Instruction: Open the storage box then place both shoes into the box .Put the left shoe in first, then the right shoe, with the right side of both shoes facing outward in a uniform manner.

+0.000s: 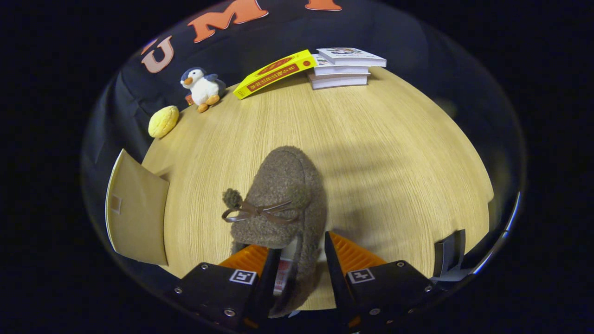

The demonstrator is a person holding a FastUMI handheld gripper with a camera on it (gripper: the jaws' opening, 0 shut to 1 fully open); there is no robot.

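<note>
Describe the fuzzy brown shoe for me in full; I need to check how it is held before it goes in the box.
The shoe is a brown, fleecy slip-on with a thin brown ribbon bow and a small pompom on its upper. Its toe points away from the gripper, and its heel end sits between the two fingers, whose jaws look closed on the heel rim. It seems lifted over the wooden table, casting a shadow. Whether it is left or right cannot be told.
</note>
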